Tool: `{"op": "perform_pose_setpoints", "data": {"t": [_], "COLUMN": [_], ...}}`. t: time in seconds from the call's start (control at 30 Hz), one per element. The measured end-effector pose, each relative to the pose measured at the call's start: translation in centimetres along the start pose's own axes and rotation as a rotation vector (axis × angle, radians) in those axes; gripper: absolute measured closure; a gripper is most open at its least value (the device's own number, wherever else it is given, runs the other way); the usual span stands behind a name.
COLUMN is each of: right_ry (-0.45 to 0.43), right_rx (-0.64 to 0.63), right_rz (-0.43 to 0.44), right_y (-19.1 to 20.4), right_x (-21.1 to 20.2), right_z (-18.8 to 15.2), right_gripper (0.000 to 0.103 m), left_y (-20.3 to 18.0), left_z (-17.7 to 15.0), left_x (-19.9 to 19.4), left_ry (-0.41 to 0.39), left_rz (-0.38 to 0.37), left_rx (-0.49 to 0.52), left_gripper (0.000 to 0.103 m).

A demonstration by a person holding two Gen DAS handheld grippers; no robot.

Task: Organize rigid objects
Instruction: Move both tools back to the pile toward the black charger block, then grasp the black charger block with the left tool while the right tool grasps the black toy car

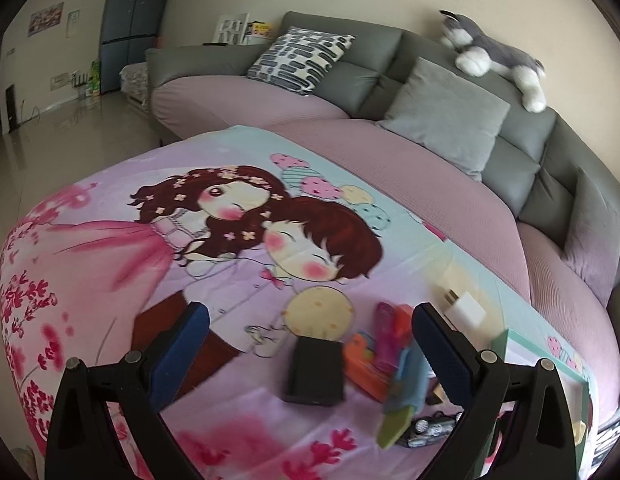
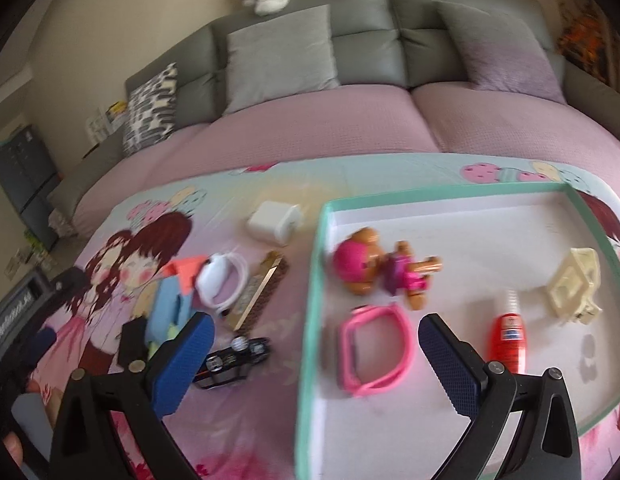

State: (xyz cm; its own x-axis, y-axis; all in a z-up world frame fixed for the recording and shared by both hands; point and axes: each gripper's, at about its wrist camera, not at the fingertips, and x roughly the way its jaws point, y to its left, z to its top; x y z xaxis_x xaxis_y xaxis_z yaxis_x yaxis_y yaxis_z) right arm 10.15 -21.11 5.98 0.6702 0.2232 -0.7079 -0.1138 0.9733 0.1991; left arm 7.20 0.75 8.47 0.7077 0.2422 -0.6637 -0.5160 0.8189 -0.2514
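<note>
Fingers on my left gripper (image 1: 310, 344) and right gripper (image 2: 316, 350) are spread wide, both empty. The black box (image 1: 314, 372) sits right between the left fingers. The green-rimmed tray (image 2: 316, 280) runs between the right fingers, four items inside, seven-ish crowded outside. My guess: grabbing there could knock neighbours around.

Toy clutter (image 2: 229, 292) left of tray wall (image 2: 314, 280), tray front floor bare
</note>
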Motion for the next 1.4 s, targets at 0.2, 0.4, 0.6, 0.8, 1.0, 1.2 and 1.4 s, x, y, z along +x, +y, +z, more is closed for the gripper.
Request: {"op": "perform_pose_setpoints", "data": {"t": [0.2, 0.4, 0.6, 0.8, 1.0, 1.2, 1.4], "right_ry": [0.045, 0.090, 0.104, 0.099, 0.057, 0.066, 0.071], "right_rx": [-0.089, -0.087, -0.117, -0.176, -0.261, -0.312, -0.334], "right_rz": [0.060, 0.042, -0.007, -0.046, -0.062, -0.058, -0.050], "right_y": [3.3, 3.6, 3.6, 4.4, 5.7, 6.5, 7.0], "right_x": [1.6, 2.8, 3.3, 3.4, 2.6, 2.9, 3.3], "right_z": [-1.1, -1.8, -2.1, -2.3, -2.3, -2.8, -3.3], "right_gripper": [0.000, 0.007, 0.011, 0.011, 0.011, 0.011, 0.011], "left_y": [2.1, 2.0, 1.0, 1.5, 0.9, 0.4, -0.2], "left_z": [0.5, -0.2, -1.5, -2.2, -2.3, -2.5, -2.9], "left_x": [1.3, 3.4, 5.0, 6.1, 6.0, 6.1, 6.7], "left_ry": [0.064, 0.185, 0.258, 0.305, 0.303, 0.299, 0.316], "left_rz": [-0.006, 0.004, 0.074, 0.105, 0.095, 0.082, 0.072], "left_rx": [-0.031, 0.031, 0.121, 0.120, 0.141, 0.170, 0.195], "left_gripper": [0.002, 0.002, 0.002, 0.002, 0.002, 0.002, 0.002]}}
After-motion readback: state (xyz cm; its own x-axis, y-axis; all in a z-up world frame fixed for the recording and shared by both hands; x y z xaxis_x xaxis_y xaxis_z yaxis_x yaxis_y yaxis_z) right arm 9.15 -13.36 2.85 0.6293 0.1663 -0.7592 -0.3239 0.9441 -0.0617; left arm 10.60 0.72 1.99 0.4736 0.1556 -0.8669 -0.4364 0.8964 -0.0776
